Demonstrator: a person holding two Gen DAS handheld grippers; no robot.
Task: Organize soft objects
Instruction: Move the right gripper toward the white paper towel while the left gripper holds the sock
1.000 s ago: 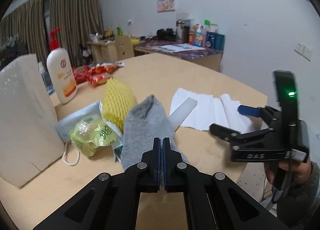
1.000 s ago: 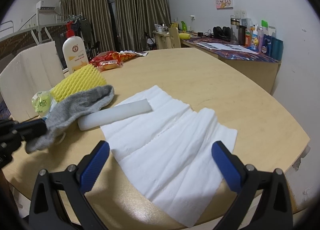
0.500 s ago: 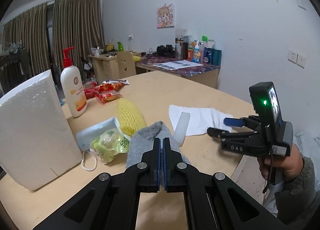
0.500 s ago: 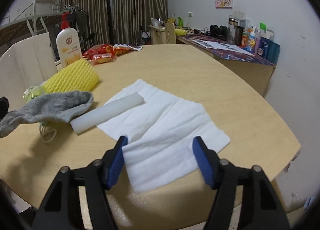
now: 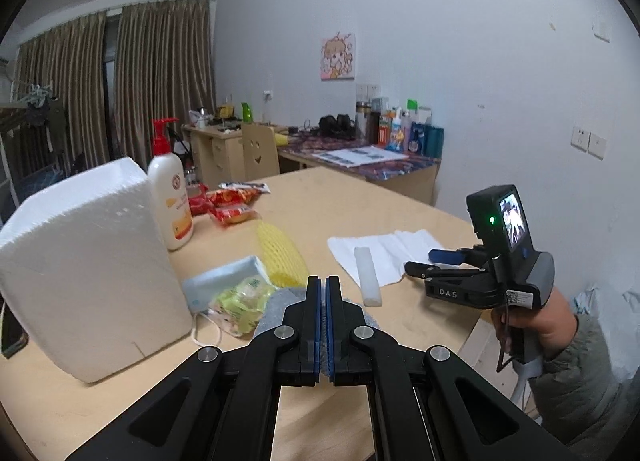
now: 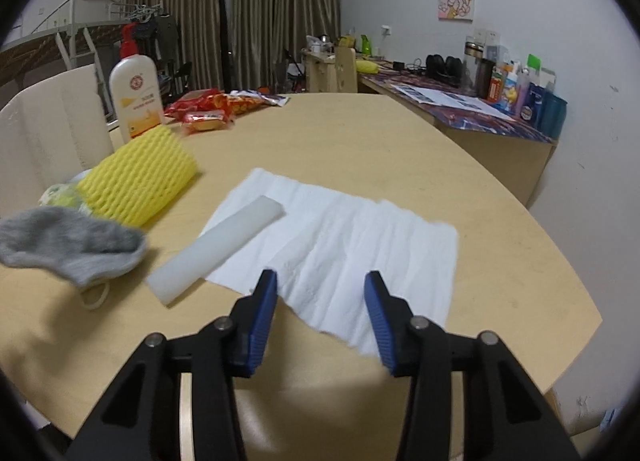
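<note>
Left gripper (image 5: 323,293): bottom centre of the left wrist view, its blue-padded jaws pressed together on the near end of the grey sock (image 5: 276,311), whose fabric shows on both sides of the fingers.
Grey sock, other view: far left of the right wrist view (image 6: 72,247), lifted and blurred, its toe end over a looped white cord (image 6: 96,295) on the wood.
Right gripper (image 6: 320,287): lower centre of its own view, jaws closing with a gap between the pads; the near edge of the white paper towel (image 6: 348,245) lies below and between the fingertips, and no pad presses on it. In the left wrist view it sits at right (image 5: 424,263), held by a hand (image 5: 536,327) in a grey-green sleeve, tips over the towel's near corner.
White paper towel: spread flat at the middle of the round wooden table (image 6: 400,149), creased lengthwise.
White foam strip (image 6: 218,245): lies slantwise, far end on the towel's left part, near end on bare wood, left of the right gripper's tips.
Yellow foam fruit net (image 6: 138,181): left of centre, behind the sock, apart from the towel.
Face mask (image 5: 218,285) and green plastic bag (image 5: 240,303): just left of the left gripper, beside the net.
White foam block (image 5: 86,261): left of frame, upright.
Lotion pump bottle (image 5: 170,197): behind the block, upright.
Red snack packets (image 6: 208,107): far side of the table.
</note>
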